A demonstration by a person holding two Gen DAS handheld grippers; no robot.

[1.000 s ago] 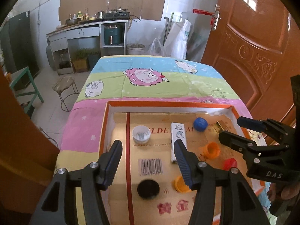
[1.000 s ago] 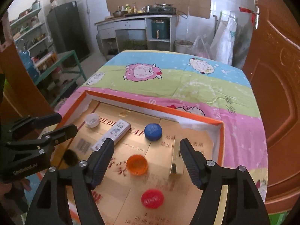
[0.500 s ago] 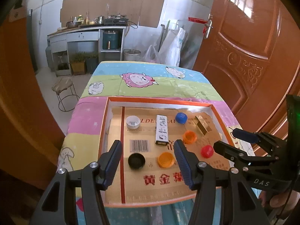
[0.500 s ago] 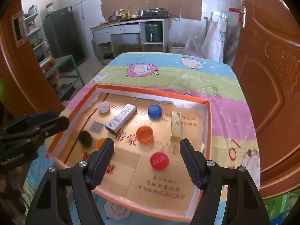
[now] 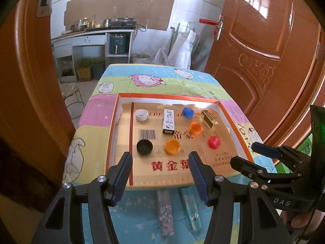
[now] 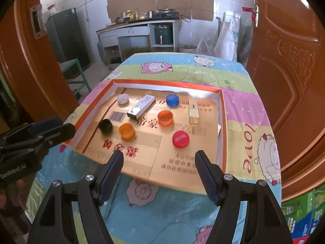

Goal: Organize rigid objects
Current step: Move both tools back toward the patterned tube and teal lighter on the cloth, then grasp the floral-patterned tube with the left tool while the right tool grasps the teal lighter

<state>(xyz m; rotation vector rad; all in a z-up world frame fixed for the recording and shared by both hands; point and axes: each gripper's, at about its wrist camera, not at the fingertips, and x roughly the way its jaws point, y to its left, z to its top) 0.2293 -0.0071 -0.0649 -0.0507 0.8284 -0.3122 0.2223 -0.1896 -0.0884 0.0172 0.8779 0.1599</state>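
A shallow orange-rimmed cardboard tray (image 5: 113, 126) (image 6: 222, 122) lies on the table. In it are a white cap (image 5: 141, 114), a black cap (image 5: 144, 146), two orange caps (image 5: 172, 146) (image 5: 196, 128), a blue cap (image 5: 187, 112), a red cap (image 5: 213, 142) (image 6: 180, 139), a white box (image 5: 168, 121) (image 6: 141, 106) and a gold box (image 5: 209, 118) (image 6: 193, 111). My left gripper (image 5: 160, 158) is open and empty above the tray's near edge. My right gripper (image 6: 159, 158) is open and empty, also at the near edge. Two clear tubes (image 5: 165, 211) (image 5: 191, 211) lie on the cloth before the tray.
The table wears a striped cartoon-sheep cloth (image 5: 146, 81). Brown doors stand close on the right (image 5: 264, 61) and left (image 5: 24, 81). A stool (image 5: 70, 93) stands left of the table. A kitchen counter (image 5: 91, 38) is at the back.
Both grippers have pulled back and up from over the tray to its near edge. The whole tray and the two tubes have come into view. Nothing in the tray has moved.
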